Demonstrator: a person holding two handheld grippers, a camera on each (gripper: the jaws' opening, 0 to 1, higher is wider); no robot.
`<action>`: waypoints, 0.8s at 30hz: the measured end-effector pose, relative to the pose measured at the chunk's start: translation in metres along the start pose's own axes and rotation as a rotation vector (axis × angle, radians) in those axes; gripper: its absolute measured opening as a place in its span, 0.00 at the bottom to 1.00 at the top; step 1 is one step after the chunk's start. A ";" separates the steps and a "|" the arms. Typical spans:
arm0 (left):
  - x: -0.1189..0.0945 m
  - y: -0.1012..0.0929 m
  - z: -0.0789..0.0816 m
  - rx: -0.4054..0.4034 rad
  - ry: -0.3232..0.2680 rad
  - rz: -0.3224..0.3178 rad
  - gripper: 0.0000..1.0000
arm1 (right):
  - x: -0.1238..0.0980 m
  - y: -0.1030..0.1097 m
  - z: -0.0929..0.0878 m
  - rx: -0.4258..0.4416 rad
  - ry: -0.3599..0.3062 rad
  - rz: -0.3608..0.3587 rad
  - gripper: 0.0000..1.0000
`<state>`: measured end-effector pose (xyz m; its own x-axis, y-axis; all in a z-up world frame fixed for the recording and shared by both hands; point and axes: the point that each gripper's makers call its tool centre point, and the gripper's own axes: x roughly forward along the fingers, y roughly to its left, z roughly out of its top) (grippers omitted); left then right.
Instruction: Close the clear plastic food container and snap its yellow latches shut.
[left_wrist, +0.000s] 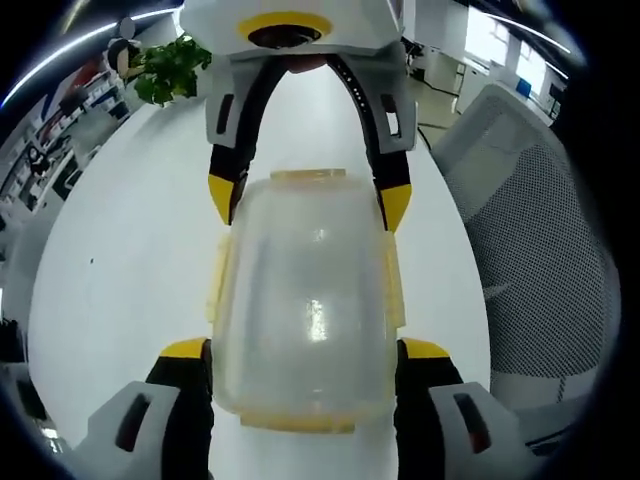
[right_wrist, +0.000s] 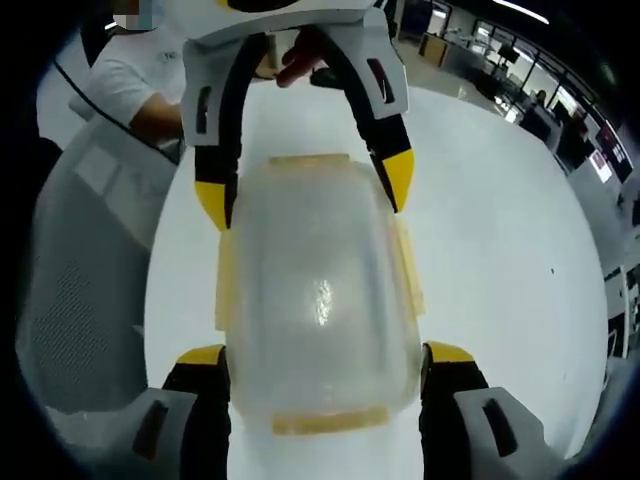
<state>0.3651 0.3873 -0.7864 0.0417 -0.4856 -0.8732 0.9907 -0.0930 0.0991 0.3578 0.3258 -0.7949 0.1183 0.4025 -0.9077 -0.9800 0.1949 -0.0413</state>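
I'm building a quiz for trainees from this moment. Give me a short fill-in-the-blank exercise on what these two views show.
1. The clear container rests on a round table coloured ____.
2. The container's latches are coloured ____.
3. Each gripper's fingers have tips of that colour and stand on either side of the ____.
4. Past the table's edge in the left gripper view stands a green ____.

Missing words: white; yellow; container; plant
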 end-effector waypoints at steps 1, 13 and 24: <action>-0.001 0.000 -0.002 -0.002 -0.001 0.001 0.74 | 0.001 0.000 0.002 0.001 -0.005 0.000 0.78; -0.002 0.000 -0.004 -0.009 -0.008 0.015 0.74 | 0.002 0.001 0.005 -0.006 -0.001 0.005 0.78; -0.001 0.001 -0.003 -0.008 -0.015 0.003 0.75 | 0.003 -0.001 0.005 0.002 0.000 0.004 0.79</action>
<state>0.3660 0.3905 -0.7867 0.0428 -0.4985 -0.8658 0.9916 -0.0846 0.0977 0.3594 0.3309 -0.7955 0.1141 0.4036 -0.9078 -0.9802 0.1947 -0.0366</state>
